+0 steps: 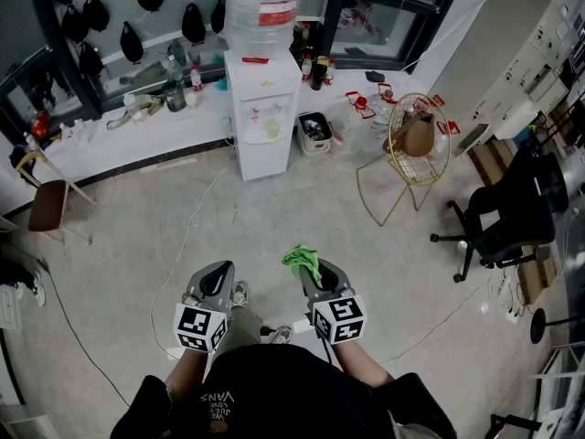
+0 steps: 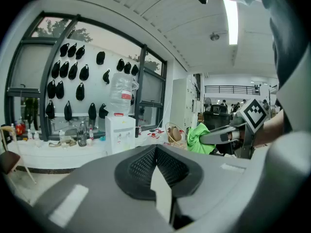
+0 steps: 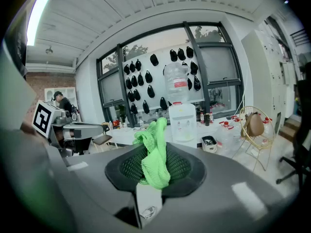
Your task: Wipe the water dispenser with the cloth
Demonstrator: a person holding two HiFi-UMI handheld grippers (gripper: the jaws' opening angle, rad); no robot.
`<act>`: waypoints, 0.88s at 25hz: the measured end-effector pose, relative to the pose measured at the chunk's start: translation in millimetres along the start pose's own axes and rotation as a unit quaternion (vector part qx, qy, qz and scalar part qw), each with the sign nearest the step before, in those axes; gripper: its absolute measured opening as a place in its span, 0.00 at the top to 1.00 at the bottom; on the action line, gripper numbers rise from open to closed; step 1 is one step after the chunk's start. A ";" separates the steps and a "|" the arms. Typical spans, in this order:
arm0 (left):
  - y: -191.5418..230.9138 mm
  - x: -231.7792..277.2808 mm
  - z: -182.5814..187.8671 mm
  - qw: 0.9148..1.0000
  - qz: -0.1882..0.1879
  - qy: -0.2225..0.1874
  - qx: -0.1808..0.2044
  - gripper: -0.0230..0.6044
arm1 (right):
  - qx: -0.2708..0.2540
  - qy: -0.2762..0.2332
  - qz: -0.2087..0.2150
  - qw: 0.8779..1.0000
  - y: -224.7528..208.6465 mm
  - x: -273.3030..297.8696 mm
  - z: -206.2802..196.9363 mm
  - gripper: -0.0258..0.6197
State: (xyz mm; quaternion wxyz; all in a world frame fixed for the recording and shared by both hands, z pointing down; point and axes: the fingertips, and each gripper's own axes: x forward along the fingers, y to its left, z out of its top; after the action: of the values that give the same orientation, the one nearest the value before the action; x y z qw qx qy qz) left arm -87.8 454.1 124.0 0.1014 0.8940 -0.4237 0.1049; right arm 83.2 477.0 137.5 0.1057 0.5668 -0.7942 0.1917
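Note:
The white water dispenser (image 1: 263, 108) with a clear bottle on top stands against the far ledge, well ahead of both grippers; it also shows as the dispenser (image 2: 120, 132) and the dispenser (image 3: 183, 122). My right gripper (image 1: 309, 270) is shut on a bright green cloth (image 1: 301, 260), which bunches up from between its jaws as the cloth (image 3: 154, 152). My left gripper (image 1: 213, 277) is shut with nothing in it, beside the right one, with the cloth (image 2: 199, 139) to its right.
A gold wire chair (image 1: 409, 149) with a brown bag stands right of the dispenser. A black office chair (image 1: 501, 222) is at far right, a wooden chair (image 1: 50, 199) at left. A small bin (image 1: 313, 133) sits beside the dispenser. Cables run across the floor (image 1: 183, 236).

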 end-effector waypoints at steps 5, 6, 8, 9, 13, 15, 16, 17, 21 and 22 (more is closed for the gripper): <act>7.2 13.0 -2.1 1.000 -0.008 0.005 -0.007 0.96 | 0.006 0.000 -0.011 1.000 -4.4 5.6 3.3 0.82; 9.3 18.0 -3.5 1.000 -0.012 0.008 -0.008 0.96 | 0.010 -0.001 -0.016 1.000 -6.8 7.4 4.1 0.82; 14.7 30.8 -2.4 1.000 -0.023 0.010 -0.007 0.96 | 0.016 -0.004 -0.028 0.999 -12.5 14.6 6.9 0.82; 18.4 37.9 0.8 1.000 -0.029 0.007 -0.006 0.96 | 0.020 -0.004 -0.035 0.999 -15.0 20.2 8.3 0.82; 46.9 61.9 16.0 0.999 -0.054 0.003 0.007 0.96 | 0.033 0.009 -0.051 0.998 -12.2 53.2 9.7 0.82; 69.3 73.0 20.9 0.998 -0.064 0.002 0.008 0.96 | 0.033 0.011 -0.056 0.998 -6.4 76.5 14.6 0.82; 80.2 77.9 23.0 0.998 -0.070 0.001 0.010 0.96 | 0.034 0.012 -0.059 0.998 -3.7 88.0 17.8 0.82; 90.6 82.2 25.2 0.997 -0.077 0.002 0.012 0.96 | 0.035 0.013 -0.064 0.997 -1.6 99.0 20.4 0.82; 136.6 98.4 36.0 0.995 -0.099 0.006 0.030 0.96 | 0.049 0.012 -0.087 0.995 5.5 140.3 30.9 0.82; 149.1 102.7 37.6 0.994 -0.101 0.008 0.034 0.96 | 0.054 0.010 -0.092 0.994 7.4 149.7 33.7 0.82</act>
State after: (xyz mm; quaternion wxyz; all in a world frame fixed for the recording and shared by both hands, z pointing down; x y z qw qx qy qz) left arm -136.5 275.8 129.9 0.0845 0.9344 -0.3261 0.1156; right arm 27.7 336.1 163.4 0.1007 0.6406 -0.7259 0.2293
